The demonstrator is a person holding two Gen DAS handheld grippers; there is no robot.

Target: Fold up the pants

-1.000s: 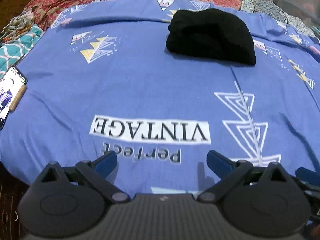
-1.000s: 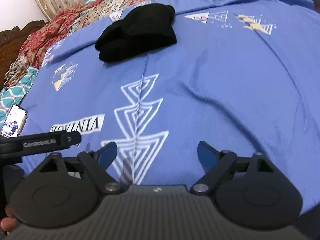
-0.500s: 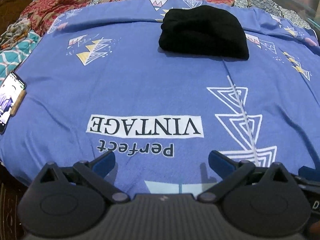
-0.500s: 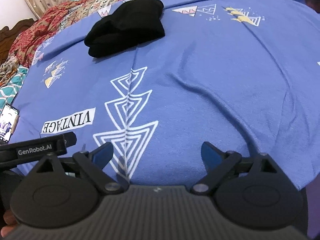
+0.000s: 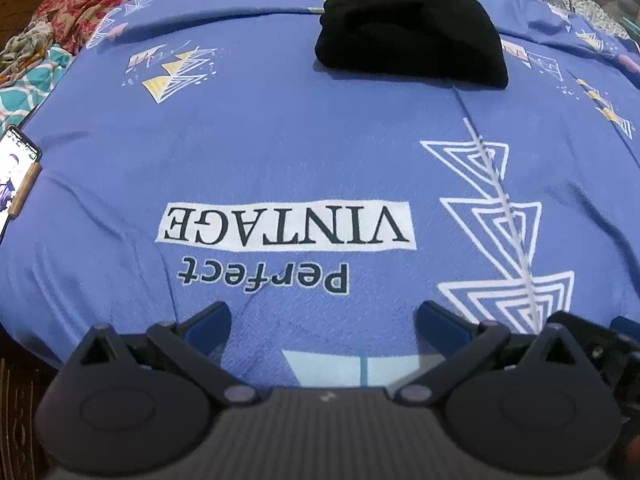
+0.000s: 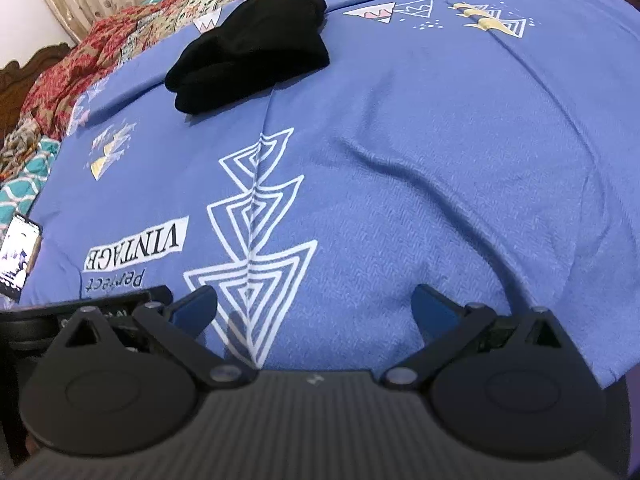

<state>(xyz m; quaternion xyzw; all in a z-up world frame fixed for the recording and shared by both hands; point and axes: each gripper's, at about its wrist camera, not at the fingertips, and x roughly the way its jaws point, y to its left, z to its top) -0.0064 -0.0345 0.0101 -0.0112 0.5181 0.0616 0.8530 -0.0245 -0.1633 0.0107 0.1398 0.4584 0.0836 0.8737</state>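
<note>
Well away from both tools, the folded black pants lie near the bed's far edge. The left hand-held gripper hangs spread and empty at the near edge; the right hand-held gripper is opening, nothing between its jaws.

Both wrist views look steeply down from the bed's near edge, sharing the blue bedsheet.

**Soft, even light; strong fisheye bend**

Both views are evenly lit and fairly bright; the bedsheet bulges and curves toward the frame edges; corners fall dark; faint shadows sit under the black pants; fine detail looks slightly soft.
</note>
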